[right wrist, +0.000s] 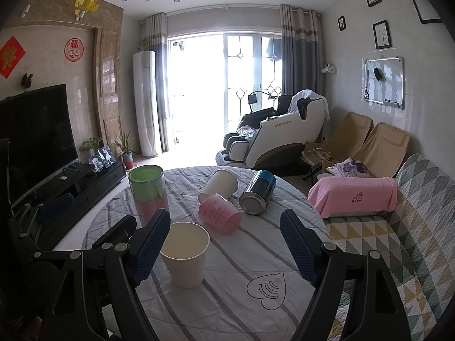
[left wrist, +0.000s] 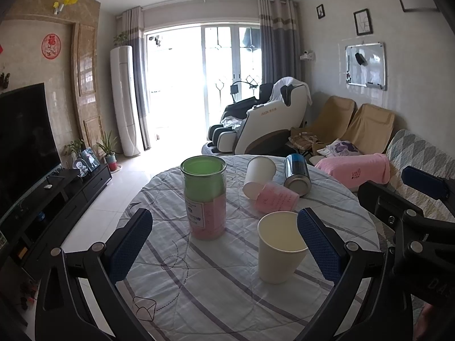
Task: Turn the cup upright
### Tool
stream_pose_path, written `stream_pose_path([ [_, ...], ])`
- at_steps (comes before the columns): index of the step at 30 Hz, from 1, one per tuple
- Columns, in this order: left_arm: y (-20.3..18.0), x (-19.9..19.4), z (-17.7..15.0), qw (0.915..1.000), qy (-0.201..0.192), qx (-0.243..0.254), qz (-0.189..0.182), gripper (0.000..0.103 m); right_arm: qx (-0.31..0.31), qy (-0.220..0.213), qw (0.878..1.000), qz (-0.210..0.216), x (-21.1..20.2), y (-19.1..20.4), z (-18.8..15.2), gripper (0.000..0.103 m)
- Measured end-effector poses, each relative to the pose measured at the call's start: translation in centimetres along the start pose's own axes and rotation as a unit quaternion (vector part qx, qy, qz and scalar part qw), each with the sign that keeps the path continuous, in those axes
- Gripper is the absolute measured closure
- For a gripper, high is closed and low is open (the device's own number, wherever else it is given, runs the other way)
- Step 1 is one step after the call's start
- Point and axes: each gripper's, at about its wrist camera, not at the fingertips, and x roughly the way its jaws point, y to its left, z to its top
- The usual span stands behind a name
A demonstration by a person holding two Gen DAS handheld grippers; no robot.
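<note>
Cups lie tipped over in a cluster at the far middle of the round table (right wrist: 284, 255): a white paper cup (right wrist: 220, 184) on its side, its mouth toward the far right, and a pink plastic cup (right wrist: 220, 213) touching it, long axis running from far left to near right, mouth nearest me; a shiny metal can (right wrist: 257, 196) lies just right of them; a tall clear jar (left wrist: 204, 196) with green and pink inside stands at the left; another white paper cup (left wrist: 280, 244) already stands upright near me, smooth and tapered.

My right claw (right wrist: 227, 247) is wide open and holds nothing; the pink cup lies straight ahead of it, just beyond the gap between its ribbed blue pads; my left claw (left wrist: 224, 244) is likewise spread and empty, with the upright cup just inside its right finger. I judge the right claw the nearer for the pink cup; its translucent, slick wall may slip or roll on the quilted cloth.
</note>
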Motion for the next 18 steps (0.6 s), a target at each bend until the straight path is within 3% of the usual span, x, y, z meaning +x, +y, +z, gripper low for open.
stream_pose_path([
  [8, 0.1, 0.1, 0.0, 1.0000, 0.002, 0.001, -0.003, 0.000, 0.000, -0.001, 1.000, 0.000, 0.0, 0.0, 0.0, 0.022],
  [18, -0.5, 2.0, 1.0, 0.9970, 0.047, 0.026, -0.056, 0.000, 0.014, 0.019, 1.000, -0.020, 0.5, -1.1, 0.5, 0.022],
])
